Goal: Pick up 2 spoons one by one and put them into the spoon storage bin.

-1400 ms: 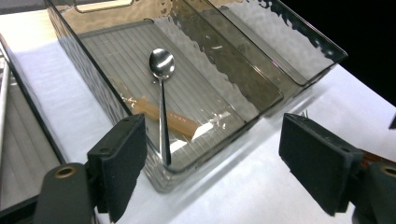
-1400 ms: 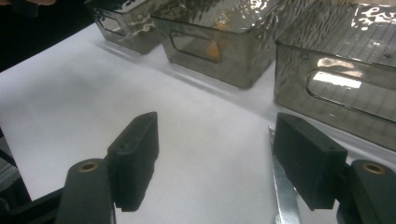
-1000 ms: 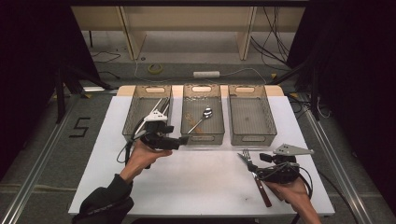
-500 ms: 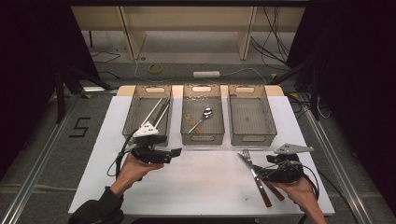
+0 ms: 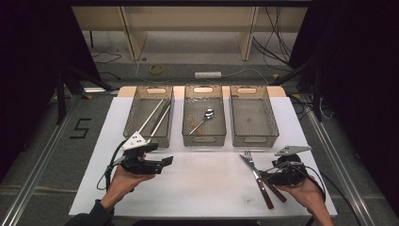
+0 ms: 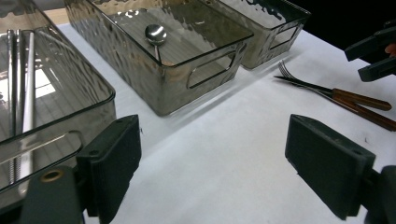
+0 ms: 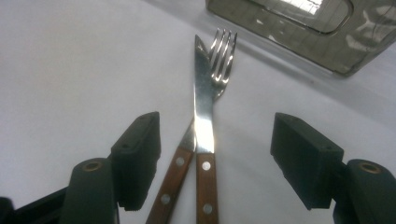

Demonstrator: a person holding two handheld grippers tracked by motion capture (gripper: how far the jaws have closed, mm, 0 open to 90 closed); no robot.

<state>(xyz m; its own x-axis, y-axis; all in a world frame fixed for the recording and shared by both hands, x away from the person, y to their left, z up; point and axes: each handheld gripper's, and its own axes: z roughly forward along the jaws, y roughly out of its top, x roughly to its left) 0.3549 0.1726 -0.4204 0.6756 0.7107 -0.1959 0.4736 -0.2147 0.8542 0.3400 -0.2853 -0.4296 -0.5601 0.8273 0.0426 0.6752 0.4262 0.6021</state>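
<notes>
Item: knife and fork, wooden-handled, lying crossed on the white counter at front right, long axes running away from the right claw, tips toward the right bin. Right claw: jaws apart and straddling both handles, having just narrowed slightly, pressing on neither. Left claw: jaws apart, empty, well away. Also present: middle bin with spoon; left bin with long metal rods. Nothing obstructed the handles.

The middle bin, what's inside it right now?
Inside the middle bin lies a spoon, bowl toward the far end. A faint brownish thing beside it is too unclear to name.
</notes>
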